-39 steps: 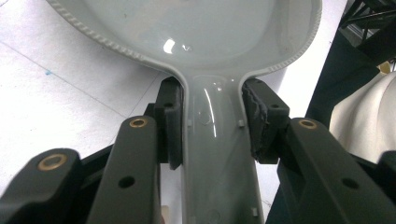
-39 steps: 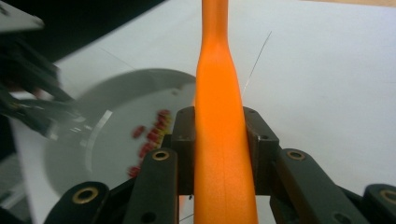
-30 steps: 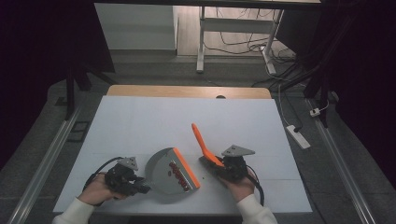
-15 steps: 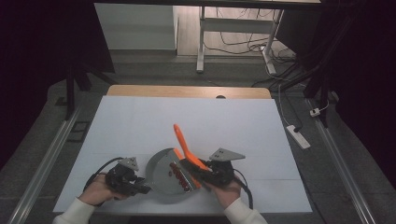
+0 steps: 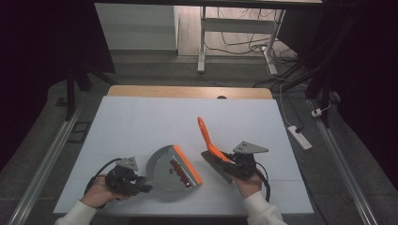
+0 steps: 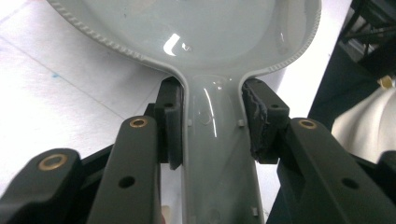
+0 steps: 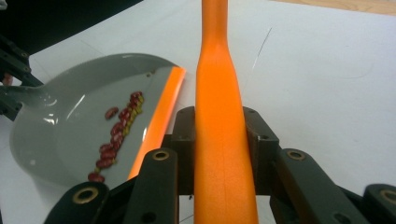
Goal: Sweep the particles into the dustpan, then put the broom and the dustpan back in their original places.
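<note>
1. Left gripper (image 5: pixel 141 183) clamped on the dustpan (image 5: pixel 170 168) handle, near the table's (image 5: pixel 141 122) front edge, left of centre.
2. Dustpan long axis running left to right, orange lip toward the right edge; red beans (image 5: pixel 180 168) lying just inside the lip.
3. Right gripper (image 5: pixel 228 161) pinching the brush (image 5: pixel 209 140) just right of the lip, apart from it.
4. Brush handle pointing up and toward the far edge, leaning left.

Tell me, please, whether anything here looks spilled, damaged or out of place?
Nothing stands out. The red beans lie inside the grey dustpan, none loose on the white table, and the orange brush looks intact.
</note>
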Demonstrator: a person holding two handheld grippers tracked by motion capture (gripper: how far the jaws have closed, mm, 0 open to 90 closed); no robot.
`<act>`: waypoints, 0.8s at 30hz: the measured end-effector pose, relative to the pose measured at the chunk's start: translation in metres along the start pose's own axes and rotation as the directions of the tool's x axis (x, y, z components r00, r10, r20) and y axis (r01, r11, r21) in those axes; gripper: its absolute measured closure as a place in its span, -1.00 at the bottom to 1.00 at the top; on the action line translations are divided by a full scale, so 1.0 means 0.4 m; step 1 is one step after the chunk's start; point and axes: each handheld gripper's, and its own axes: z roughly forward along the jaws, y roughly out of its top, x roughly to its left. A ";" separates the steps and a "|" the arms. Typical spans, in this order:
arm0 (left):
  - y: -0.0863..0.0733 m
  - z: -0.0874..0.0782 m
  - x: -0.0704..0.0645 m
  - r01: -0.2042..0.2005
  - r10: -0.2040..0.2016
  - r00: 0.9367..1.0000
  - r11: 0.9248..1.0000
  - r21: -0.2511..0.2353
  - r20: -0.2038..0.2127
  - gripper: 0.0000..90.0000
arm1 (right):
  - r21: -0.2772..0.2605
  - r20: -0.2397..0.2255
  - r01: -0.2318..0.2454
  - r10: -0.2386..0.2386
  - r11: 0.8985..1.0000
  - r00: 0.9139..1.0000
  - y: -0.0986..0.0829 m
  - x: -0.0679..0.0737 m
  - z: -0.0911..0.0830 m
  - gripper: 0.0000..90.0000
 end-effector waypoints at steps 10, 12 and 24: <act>-0.008 -0.007 -0.007 0.094 -0.099 0.993 0.993 -0.069 -0.065 0.37 | 0.035 0.035 0.035 -0.036 0.999 0.999 -0.005 -0.040 -0.044 0.57; -0.009 -0.008 -0.007 0.105 -0.111 0.991 0.991 -0.079 -0.075 0.37 | 0.042 0.045 0.043 -0.045 0.998 0.998 -0.006 -0.046 -0.051 0.57; -0.012 -0.012 0.000 0.184 -0.201 0.972 0.974 -0.134 -0.123 0.37 | 0.081 0.051 0.053 -0.057 0.995 0.997 -0.012 -0.077 -0.072 0.57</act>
